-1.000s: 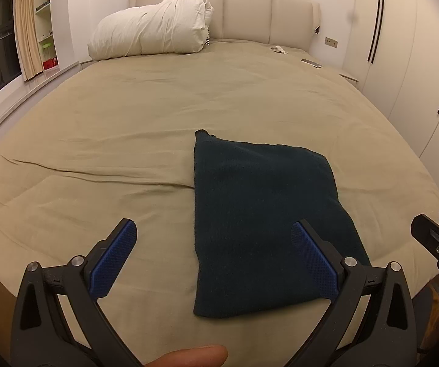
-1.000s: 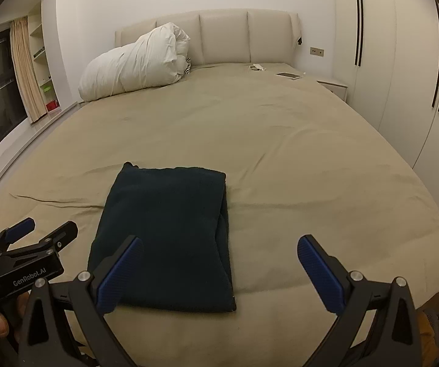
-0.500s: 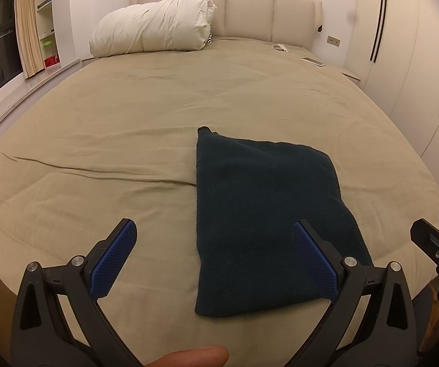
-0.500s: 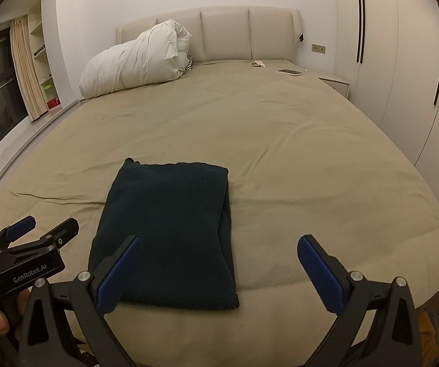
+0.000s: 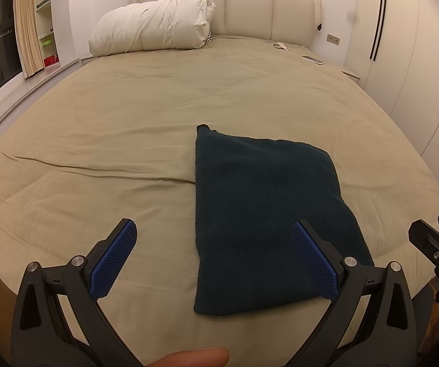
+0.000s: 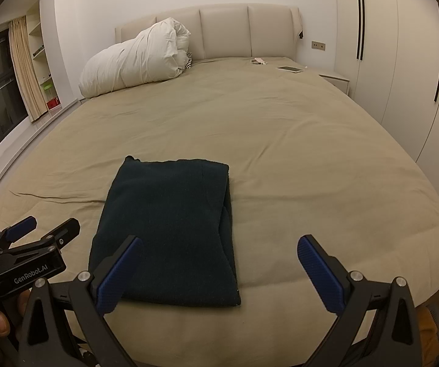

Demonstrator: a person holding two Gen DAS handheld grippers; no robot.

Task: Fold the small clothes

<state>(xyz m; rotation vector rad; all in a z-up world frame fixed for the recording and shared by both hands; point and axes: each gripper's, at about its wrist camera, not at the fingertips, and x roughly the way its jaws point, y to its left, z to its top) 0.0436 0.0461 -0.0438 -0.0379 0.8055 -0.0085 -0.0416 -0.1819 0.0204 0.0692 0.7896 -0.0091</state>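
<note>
A dark teal cloth (image 5: 262,208) lies folded into a flat rectangle on the beige bed (image 5: 112,128), near the front edge. In the right wrist view the same cloth (image 6: 170,223) sits left of centre. My left gripper (image 5: 213,244) hovers open just in front of the cloth, holding nothing, its right finger over the cloth's near right part. Wide apart and empty, my right gripper (image 6: 219,260) hangs above the cloth's near right corner and the bare sheet. Each gripper shows at the edge of the other's view.
A rolled white duvet (image 5: 152,21) lies at the head of the bed by the padded headboard (image 6: 225,30). A phone (image 6: 291,68) and a small item rest at the far right. White wardrobes (image 6: 402,61) line the right side; shelves and a curtain stand left.
Both cameras have drifted slightly, so the cloth sits a little lower in view. The cloth itself has not moved and both grippers stay open.
</note>
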